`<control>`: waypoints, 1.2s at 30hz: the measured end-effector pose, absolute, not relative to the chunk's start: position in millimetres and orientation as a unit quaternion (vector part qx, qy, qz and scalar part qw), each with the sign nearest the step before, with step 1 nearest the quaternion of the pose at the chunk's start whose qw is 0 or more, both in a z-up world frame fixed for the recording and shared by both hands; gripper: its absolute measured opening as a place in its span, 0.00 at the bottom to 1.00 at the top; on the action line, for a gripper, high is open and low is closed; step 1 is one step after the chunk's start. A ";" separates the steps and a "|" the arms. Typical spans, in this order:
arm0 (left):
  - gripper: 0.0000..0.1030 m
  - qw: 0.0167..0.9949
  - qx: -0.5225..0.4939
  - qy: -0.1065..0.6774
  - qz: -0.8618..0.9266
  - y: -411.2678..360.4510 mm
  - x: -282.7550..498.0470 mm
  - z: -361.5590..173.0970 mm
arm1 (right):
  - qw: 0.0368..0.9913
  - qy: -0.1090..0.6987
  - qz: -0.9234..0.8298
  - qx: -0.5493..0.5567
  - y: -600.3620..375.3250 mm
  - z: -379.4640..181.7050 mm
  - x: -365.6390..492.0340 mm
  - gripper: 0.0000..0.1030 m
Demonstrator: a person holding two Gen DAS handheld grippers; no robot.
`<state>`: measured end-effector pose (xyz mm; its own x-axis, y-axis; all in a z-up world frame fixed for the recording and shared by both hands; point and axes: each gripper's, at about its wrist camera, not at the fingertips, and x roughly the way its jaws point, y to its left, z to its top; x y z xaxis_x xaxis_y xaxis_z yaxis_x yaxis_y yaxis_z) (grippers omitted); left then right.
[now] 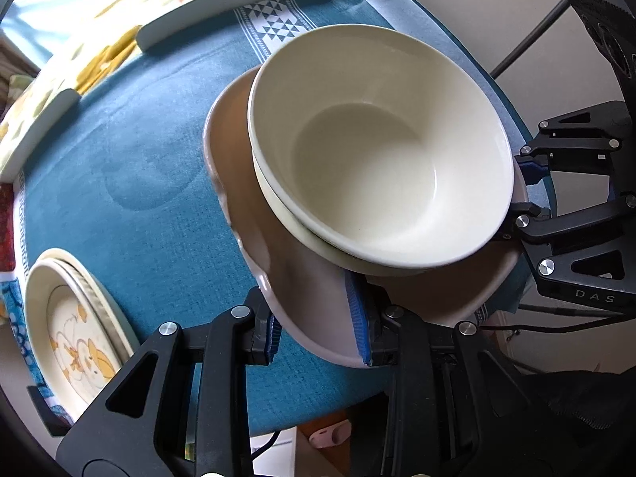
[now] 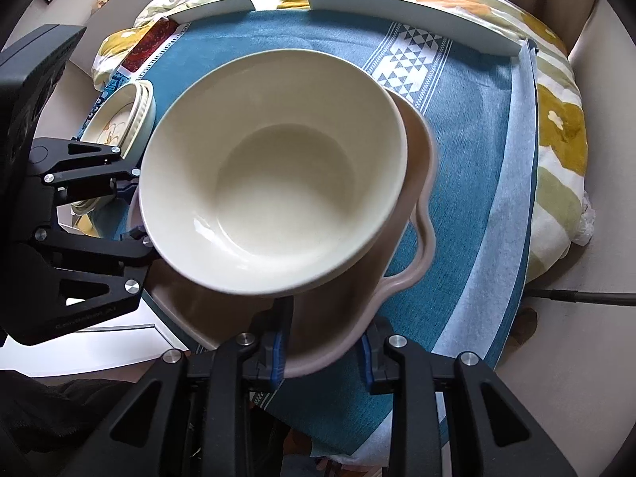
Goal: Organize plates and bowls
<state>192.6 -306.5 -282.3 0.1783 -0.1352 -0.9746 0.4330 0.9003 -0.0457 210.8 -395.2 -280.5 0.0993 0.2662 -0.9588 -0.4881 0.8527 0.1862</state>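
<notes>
From the left wrist, the left gripper point(image 1: 320, 336) clenches the near rim of a pinkish wavy-edged plate point(image 1: 302, 278) – cream bowls point(image 1: 381, 159) nested on it (two, seemingly) – at the blue cloth's point(image 1: 139, 159) right edge. From the right wrist, the right gripper point(image 2: 324, 351) likewise grasps that plate's rim, the stack sitting toward the cloth's left side.

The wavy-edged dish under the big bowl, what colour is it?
The wavy-edged dish is pale pinkish-beige, clearest in the right wrist view.
</notes>
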 end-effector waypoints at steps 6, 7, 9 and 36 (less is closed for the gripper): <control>0.25 0.778 0.106 0.597 -0.165 -276.3 193.3 -269.2 | 0.747 0.597 0.271 -0.108 -383.6 -266.8 215.3 0.25; 0.25 0.782 0.102 0.594 -0.160 -273.9 192.2 -267.0 | 0.749 0.593 0.273 -0.111 -380.9 -264.6 215.7 0.25; 0.25 0.789 0.097 0.588 -0.151 -265.7 187.6 -261.8 | 0.751 0.586 0.280 -0.119 -373.0 -260.4 217.4 0.25; 0.25 0.838 0.051 0.542 -0.036 -123.6 172.8 -215.3 | 0.753 0.510 0.369 -0.191 -234.9 -216.7 229.7 0.25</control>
<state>172.8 -123.6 -215.3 0.4098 -0.0052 -0.9122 0.1152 0.9923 0.0461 229.7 -234.9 -216.7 0.2059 0.3606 -0.9097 -0.7516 0.6536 0.0890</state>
